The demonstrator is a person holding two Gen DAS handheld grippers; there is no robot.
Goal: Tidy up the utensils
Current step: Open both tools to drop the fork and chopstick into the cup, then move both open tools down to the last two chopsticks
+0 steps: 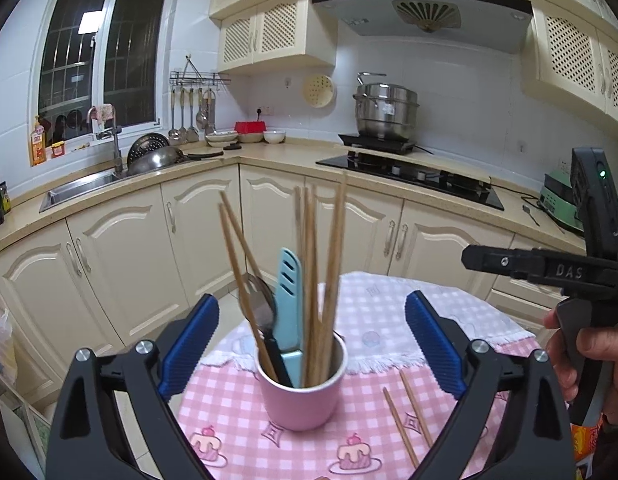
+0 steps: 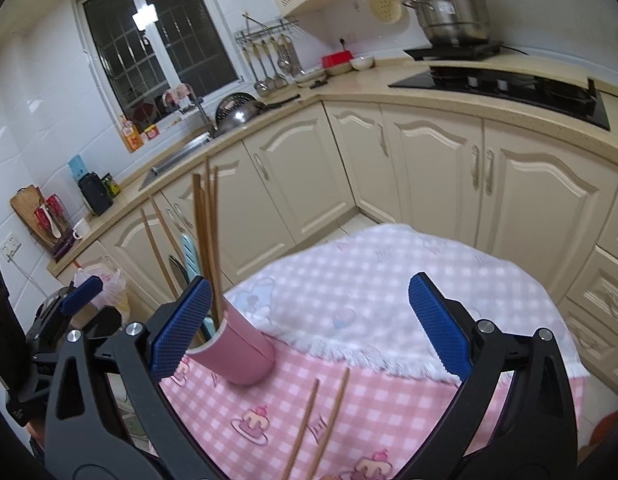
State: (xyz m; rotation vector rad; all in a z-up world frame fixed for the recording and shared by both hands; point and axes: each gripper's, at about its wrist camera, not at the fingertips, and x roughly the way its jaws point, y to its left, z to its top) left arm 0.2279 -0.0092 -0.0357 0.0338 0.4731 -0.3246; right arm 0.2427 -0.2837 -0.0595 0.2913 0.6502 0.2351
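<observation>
Pink and upright, the cup stands on the checked cloth that covers the counter, with a paler checked towel spread behind it. Inside the cup lean several wooden chopsticks, a light blue sheathed knife and a metal spoon with a dark handle.

Two more chopsticks lie loose on the cloth to the cup's right, side by side and apart from the cup.

From the left wrist view, the left tool is released: its blue pads stand wide on either side of the cup, and neither pad touches it.

From the right wrist view, the right tool is also released, its pads spread wide with nothing between them. The cup sits just beside its left pad, and the loose pair of chopsticks lies on the cloth below and between the fingers, untouched.

A person's hand grips the right tool's handle at the right edge of the left wrist view.
</observation>
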